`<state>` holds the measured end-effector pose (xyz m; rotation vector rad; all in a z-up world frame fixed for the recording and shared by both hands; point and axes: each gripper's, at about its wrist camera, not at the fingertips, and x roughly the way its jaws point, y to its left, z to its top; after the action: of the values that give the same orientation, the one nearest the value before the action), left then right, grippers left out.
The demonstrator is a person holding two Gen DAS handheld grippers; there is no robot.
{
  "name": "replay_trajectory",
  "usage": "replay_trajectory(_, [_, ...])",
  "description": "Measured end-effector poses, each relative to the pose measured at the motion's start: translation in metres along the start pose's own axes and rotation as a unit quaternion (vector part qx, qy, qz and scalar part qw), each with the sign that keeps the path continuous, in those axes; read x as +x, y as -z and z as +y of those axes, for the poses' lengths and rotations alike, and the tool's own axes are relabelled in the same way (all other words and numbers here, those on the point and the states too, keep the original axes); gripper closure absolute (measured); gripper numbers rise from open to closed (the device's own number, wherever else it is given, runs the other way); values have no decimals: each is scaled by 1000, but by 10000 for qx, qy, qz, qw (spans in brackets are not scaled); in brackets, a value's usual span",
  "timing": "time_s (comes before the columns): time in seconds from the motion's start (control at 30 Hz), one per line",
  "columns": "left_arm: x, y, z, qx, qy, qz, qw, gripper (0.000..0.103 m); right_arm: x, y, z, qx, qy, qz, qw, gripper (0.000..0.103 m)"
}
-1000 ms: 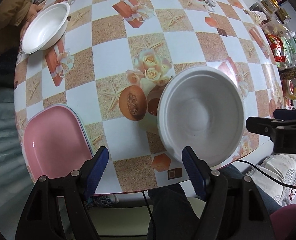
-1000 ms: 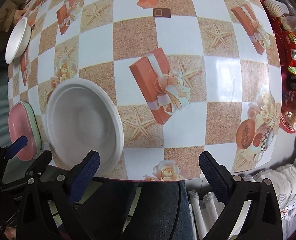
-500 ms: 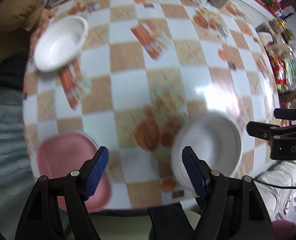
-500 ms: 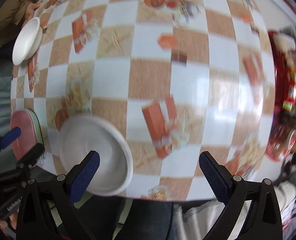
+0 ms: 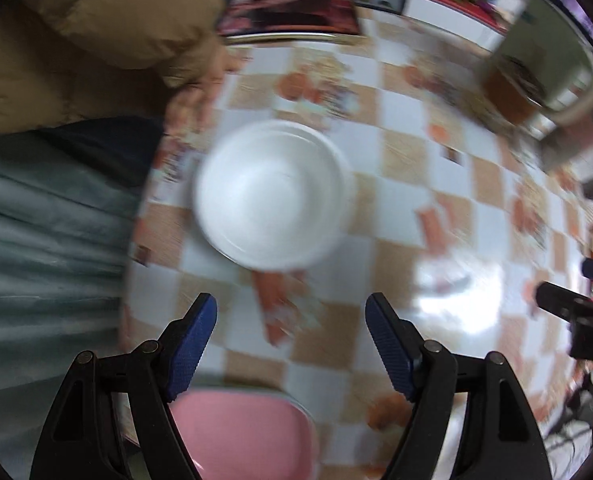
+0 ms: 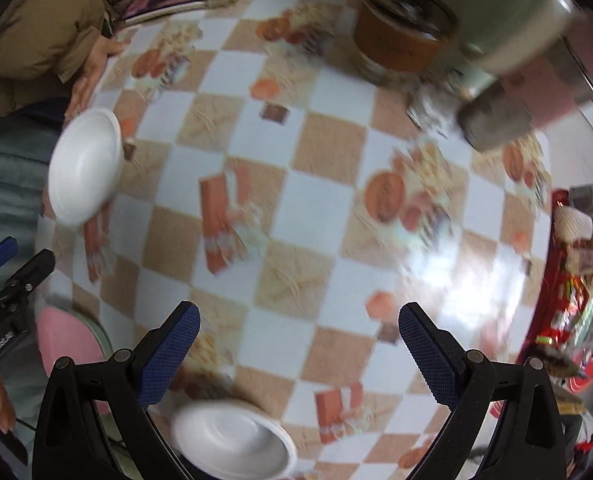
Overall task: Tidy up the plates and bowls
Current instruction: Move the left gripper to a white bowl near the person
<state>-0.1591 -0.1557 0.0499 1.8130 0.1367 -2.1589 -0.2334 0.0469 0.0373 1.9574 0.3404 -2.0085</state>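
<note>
A small white bowl sits near the table's left edge, straight ahead of my open, empty left gripper; it also shows in the right wrist view. A pink plate lies below the left gripper, on a pale green one; it shows in the right wrist view at the left. A larger white bowl lies near the front edge, under my open, empty right gripper. The left gripper also shows at the right view's left edge.
The round table has a checkered cloth with printed gifts and starfish. A person in a tan jacket sits at the far left, hand on the table. A brown jar and pale containers stand at the back. Snack packets crowd the right.
Both grippers have swung up and forward over the table. The left one now faces the small white bowl; the large white bowl has dropped to the bottom of the right view. Both stay open.
</note>
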Motion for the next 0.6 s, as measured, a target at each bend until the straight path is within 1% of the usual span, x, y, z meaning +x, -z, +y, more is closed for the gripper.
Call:
replay_trajectory(0.03, [7, -7, 9, -100, -115, 12, 9999, 23, 1, -8, 9, -33, -50, -43, 10000, 3])
replay_trajectory(0.13, [20, -18, 28, -371, -193, 37, 9991, 23, 12, -31, 36, -157, -197, -124, 9996, 3])
replay_trajectory(0.23, [35, -30, 42, -565, -322, -14, 9979, 23, 24, -44, 58, -184, -335, -128, 9992, 3])
replay_trajectory(0.27, [41, -34, 44, -580, -429, 0, 9974, 23, 29, -49, 65, -191, -380, -137, 9990, 3])
replay_trajectory(0.37, [57, -43, 49, -579, -585, 51, 9966, 23, 42, -63, 83, -141, -505, -172, 9985, 3])
replay_trajectory(0.43, [66, -49, 52, -567, -609, 92, 9965, 23, 49, -70, 92, -65, -587, -182, 9981, 3])
replay_trajectory(0.5, [74, -53, 55, -521, -716, 125, 9960, 23, 60, -78, 102, -24, -629, -157, 9979, 3])
replay_trajectory(0.6, [95, -60, 58, -482, -779, 293, 9954, 23, 70, -86, 113, -23, -663, -165, 9977, 3])
